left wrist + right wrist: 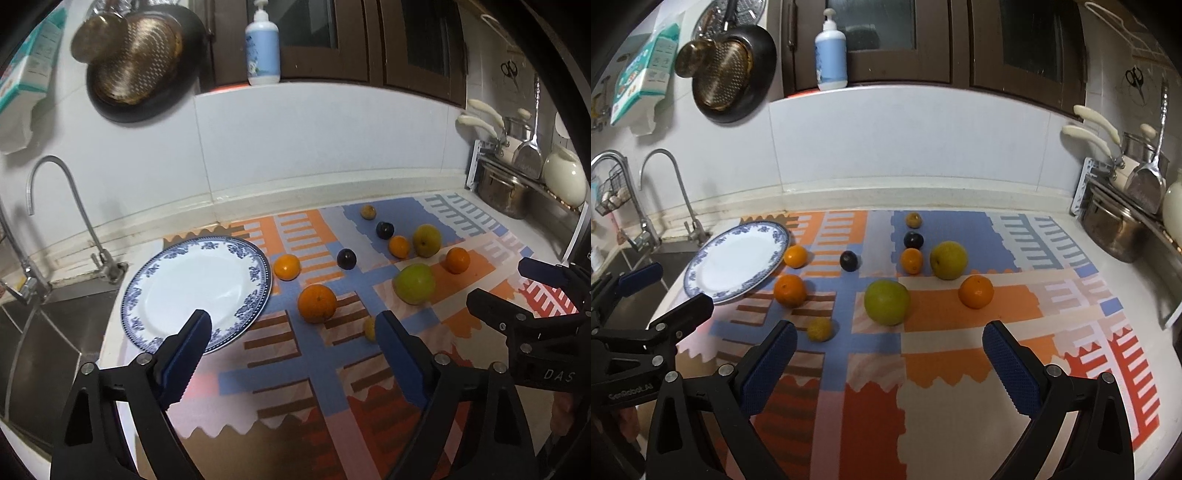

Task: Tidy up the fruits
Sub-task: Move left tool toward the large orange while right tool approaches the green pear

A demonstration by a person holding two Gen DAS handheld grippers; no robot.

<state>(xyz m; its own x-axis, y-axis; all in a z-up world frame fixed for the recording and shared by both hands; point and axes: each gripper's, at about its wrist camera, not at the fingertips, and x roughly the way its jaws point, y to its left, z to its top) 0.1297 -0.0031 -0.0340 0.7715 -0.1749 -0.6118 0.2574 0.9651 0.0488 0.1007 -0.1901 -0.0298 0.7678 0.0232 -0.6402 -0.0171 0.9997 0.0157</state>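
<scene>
To gather the fruit onto the plate (199, 291) cleanly, I judge I should take the orange (317, 303) just right of the plate first, straddling its widest part before squeezing; my left tongs (291, 332) stand wide, holding nothing; my right tongs (890, 341) gape too, empty, short of the green apple (887, 302), farther right of the plate.

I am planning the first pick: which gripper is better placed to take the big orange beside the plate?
Probably the left. The left gripper is open with the big orange just ahead between its fingers, next to the plate. The right gripper, also open, faces the green apple.
</scene>
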